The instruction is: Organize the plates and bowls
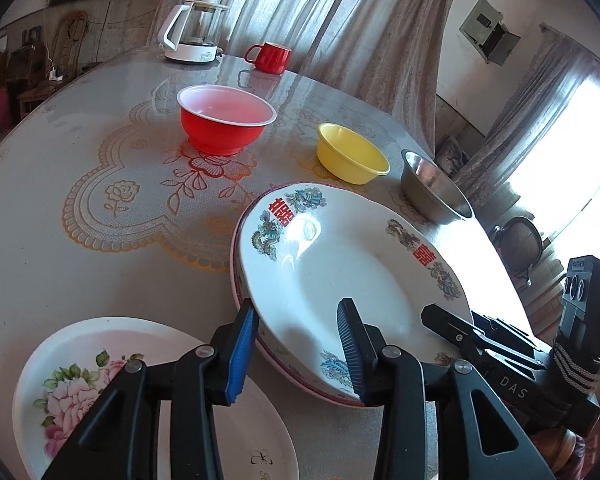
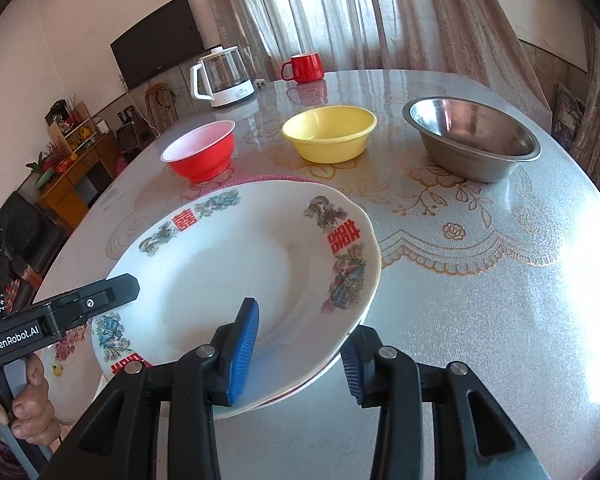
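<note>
A white plate with red characters [image 1: 340, 272] [image 2: 252, 280] lies on top of a red-rimmed plate, tilted above the table. My left gripper [image 1: 300, 344] straddles its near-left rim, jaws open with one pad under and one over. My right gripper [image 2: 300, 348] straddles its near-right rim the same way, open. A pink-flower plate [image 1: 100, 384] lies to the left, partly under my left gripper. A red bowl [image 1: 226, 118] [image 2: 202, 152], a yellow bowl [image 1: 352, 154] [image 2: 328, 132] and a steel bowl [image 1: 434, 188] [image 2: 472, 142] stand in a row behind.
A glass kettle [image 1: 194, 34] [image 2: 224, 76] and a red mug [image 1: 270, 56] [image 2: 304, 67] stand at the far edge of the round table [image 1: 80, 216]. Curtains hang behind. The table edge runs close on the right in the left wrist view.
</note>
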Action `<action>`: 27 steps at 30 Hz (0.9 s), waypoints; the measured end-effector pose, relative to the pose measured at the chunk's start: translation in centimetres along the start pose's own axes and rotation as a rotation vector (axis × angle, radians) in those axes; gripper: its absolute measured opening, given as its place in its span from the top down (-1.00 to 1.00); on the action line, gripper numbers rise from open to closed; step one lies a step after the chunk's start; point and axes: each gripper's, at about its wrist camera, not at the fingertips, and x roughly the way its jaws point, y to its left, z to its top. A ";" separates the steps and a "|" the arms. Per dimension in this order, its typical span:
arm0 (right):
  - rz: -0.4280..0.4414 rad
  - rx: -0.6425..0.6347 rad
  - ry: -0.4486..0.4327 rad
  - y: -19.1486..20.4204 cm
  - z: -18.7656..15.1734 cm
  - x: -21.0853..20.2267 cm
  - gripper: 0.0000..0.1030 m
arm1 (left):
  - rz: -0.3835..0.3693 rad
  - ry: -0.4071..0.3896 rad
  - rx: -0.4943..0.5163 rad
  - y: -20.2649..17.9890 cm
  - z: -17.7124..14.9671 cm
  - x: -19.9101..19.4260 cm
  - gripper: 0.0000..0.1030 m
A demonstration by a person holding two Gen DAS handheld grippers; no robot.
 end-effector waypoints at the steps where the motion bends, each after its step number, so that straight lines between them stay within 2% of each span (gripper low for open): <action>1: -0.004 -0.005 -0.002 0.1 -0.1 0.0 0.23 | 0.004 -0.001 0.001 0.0 0.0 0.0 0.21; 8: -0.041 -0.026 -0.030 0.1 -0.4 -0.6 0.27 | -0.001 -0.002 0.015 0.1 -0.1 -0.1 0.18; 10: -0.067 -0.058 -0.034 0.3 -0.7 -0.9 0.41 | -0.011 -0.010 0.030 -0.3 -0.3 -0.3 0.17; 14: 0.011 -0.067 -0.057 0.1 -1.1 -2.5 0.49 | -0.070 -0.036 0.051 -0.7 -0.4 -1.3 0.16; 17: 0.004 -0.060 -0.092 -0.3 -0.5 -3.5 0.49 | -0.029 -0.059 0.057 -0.6 -0.2 -1.8 0.15; 20: -0.013 -0.032 -0.120 -1.2 1.0 -3.4 0.38 | -0.001 -0.071 0.040 0.0 0.6 -1.8 -0.02; 21: -0.016 -0.014 -0.114 -1.6 1.7 -2.8 0.34 | 0.011 -0.067 0.032 0.3 0.9 -1.5 -0.15; 22: -0.026 0.005 -0.099 -2.1 2.3 -2.0 0.34 | 0.017 -0.065 0.024 0.6 1.3 -1.3 -0.20; 27: -0.032 0.070 -0.054 -3.9 4.9 2.1 0.34 | 0.029 -0.044 -0.014 1.7 2.8 0.1 -0.30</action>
